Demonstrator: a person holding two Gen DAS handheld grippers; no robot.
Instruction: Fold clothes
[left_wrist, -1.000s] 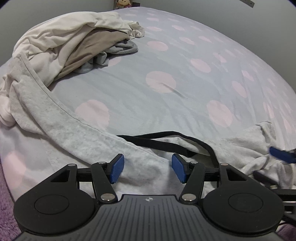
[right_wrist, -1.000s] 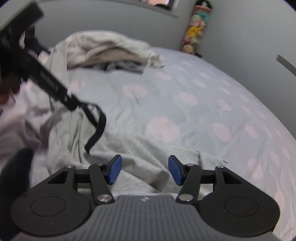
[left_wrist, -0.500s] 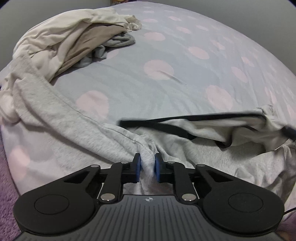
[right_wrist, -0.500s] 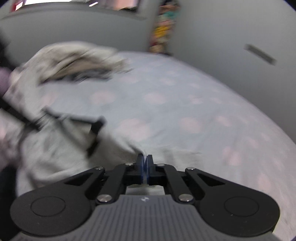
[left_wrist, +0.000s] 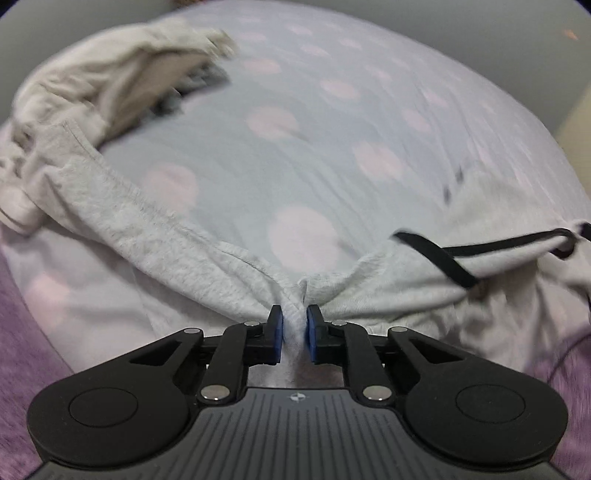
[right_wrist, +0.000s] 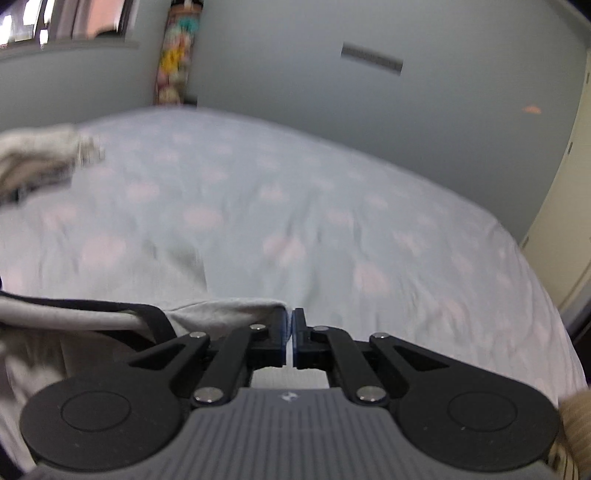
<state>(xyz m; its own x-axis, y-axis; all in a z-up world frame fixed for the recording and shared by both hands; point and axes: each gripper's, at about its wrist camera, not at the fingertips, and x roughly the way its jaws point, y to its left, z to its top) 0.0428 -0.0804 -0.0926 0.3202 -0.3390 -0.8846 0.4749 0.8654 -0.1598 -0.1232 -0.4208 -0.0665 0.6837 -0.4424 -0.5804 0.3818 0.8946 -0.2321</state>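
Pink-dotted bed sheet (left_wrist: 295, 155) fills both views. Left claw (left_wrist: 294, 334) pinches the grey garment (left_wrist: 166, 236) at lower centre; right claw (right_wrist: 290, 338) clamps its black-trimmed edge at lower left.

I see a soft grey garment (left_wrist: 177, 236) of matt, slightly fuzzy heathered knit, with a smooth black strap (left_wrist: 443, 258) along its opening. My left gripper (left_wrist: 294, 332) is matt black plastic with a ribbed grey housing, shiny round metal pins at its joints and blue rubbery pads on the fingers (left_wrist: 275, 334); my right gripper (right_wrist: 290, 339) looks the same. The bed (left_wrist: 332, 147) wears a smooth matt cotton-like sheet, pale blue with pink dots. The pile (left_wrist: 110, 85) of cream and beige cloth looks soft and crumpled. A purple blanket (left_wrist: 22, 332) at the edge looks fleecy.
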